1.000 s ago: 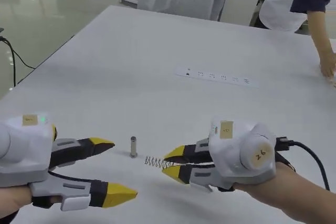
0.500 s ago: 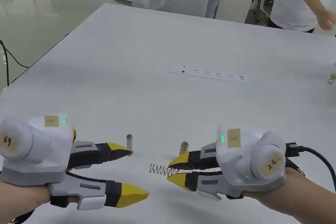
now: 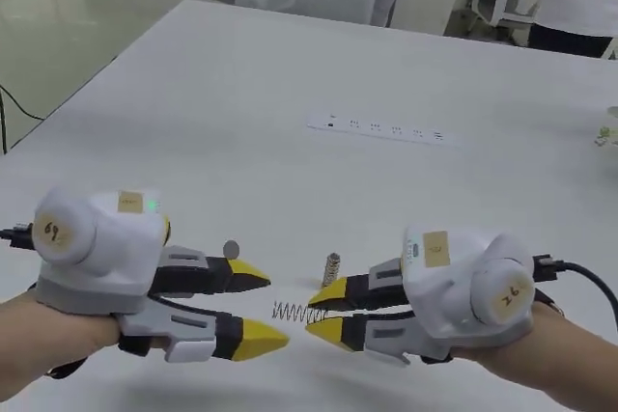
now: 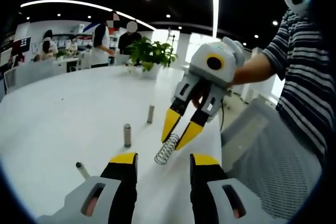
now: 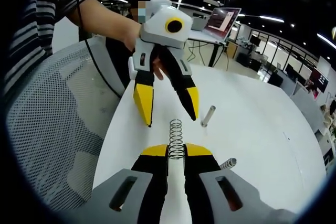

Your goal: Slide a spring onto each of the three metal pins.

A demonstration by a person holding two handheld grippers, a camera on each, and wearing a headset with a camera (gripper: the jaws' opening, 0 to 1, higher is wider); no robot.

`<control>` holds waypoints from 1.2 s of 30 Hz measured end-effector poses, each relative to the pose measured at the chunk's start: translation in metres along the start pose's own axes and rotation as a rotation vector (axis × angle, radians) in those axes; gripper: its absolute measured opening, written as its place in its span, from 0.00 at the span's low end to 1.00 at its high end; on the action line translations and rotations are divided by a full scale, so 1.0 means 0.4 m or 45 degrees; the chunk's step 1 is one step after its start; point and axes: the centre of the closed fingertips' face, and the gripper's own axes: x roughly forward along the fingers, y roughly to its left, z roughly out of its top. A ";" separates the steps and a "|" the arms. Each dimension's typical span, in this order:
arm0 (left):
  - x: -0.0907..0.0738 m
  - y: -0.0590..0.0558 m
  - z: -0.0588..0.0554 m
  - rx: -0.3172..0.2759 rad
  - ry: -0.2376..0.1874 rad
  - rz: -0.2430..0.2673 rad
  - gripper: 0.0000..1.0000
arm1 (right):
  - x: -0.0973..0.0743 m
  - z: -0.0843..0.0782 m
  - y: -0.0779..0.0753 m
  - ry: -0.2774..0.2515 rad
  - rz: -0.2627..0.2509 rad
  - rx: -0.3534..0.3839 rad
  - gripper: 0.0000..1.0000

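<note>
The spring [image 3: 290,313] is clamped by one end in the right claw [image 3: 313,314] and held level over the desk [image 3: 290,142]. Its free end is offered to the left claw [image 3: 275,310], which is spread wide, seemingly to steady it. A bare pin [image 3: 231,249] is seen just beyond.

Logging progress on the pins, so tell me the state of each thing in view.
left gripper: open, empty.
right gripper: shut on the spring.
spring: clamped at one end, on no pin.
pin near right gripper: upright, spring already on it.
pin near left gripper: upright, bare.
</note>
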 end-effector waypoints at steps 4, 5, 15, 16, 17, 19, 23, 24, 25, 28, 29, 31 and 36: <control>0.010 -0.001 0.010 0.013 -0.003 -0.022 0.28 | -0.010 0.002 -0.001 -0.009 0.001 0.006 0.08; 0.012 0.000 0.011 0.015 -0.004 -0.024 0.27 | -0.012 0.003 0.000 -0.013 0.002 0.010 0.08; 0.032 -0.020 0.018 0.029 0.000 -0.084 0.16 | -0.023 0.014 0.003 -0.049 0.011 0.026 0.08; 0.033 -0.022 0.020 0.033 -0.002 -0.086 0.14 | -0.023 0.015 0.003 -0.051 0.012 0.027 0.08; 0.033 -0.023 0.021 0.034 -0.003 -0.090 0.13 | -0.024 0.016 0.003 -0.054 0.013 0.029 0.08; 0.035 -0.027 0.020 0.040 0.000 -0.104 0.09 | -0.027 0.016 0.003 -0.059 0.013 0.034 0.08; 0.037 -0.028 0.021 0.043 -0.001 -0.108 0.08 | -0.030 0.017 0.004 -0.061 0.019 0.033 0.08; 0.037 -0.028 0.021 0.046 0.001 -0.110 0.07 | -0.031 0.017 0.004 -0.060 0.021 0.031 0.08; 0.037 -0.028 0.021 0.043 0.002 -0.111 0.07 | -0.032 0.018 0.005 -0.062 0.023 0.030 0.08; 0.040 -0.028 0.016 0.042 0.011 -0.114 0.08 | -0.034 0.020 0.003 -0.071 0.024 0.034 0.08; 0.040 -0.028 0.017 0.049 0.009 -0.113 0.08 | -0.034 0.020 0.003 -0.072 0.025 0.037 0.08; 0.040 -0.027 0.020 0.053 0.002 -0.110 0.06 | -0.035 0.020 0.003 -0.071 0.028 0.036 0.08; 0.041 -0.029 0.019 0.046 0.003 -0.118 0.06 | -0.036 0.017 0.006 -0.067 0.038 0.036 0.08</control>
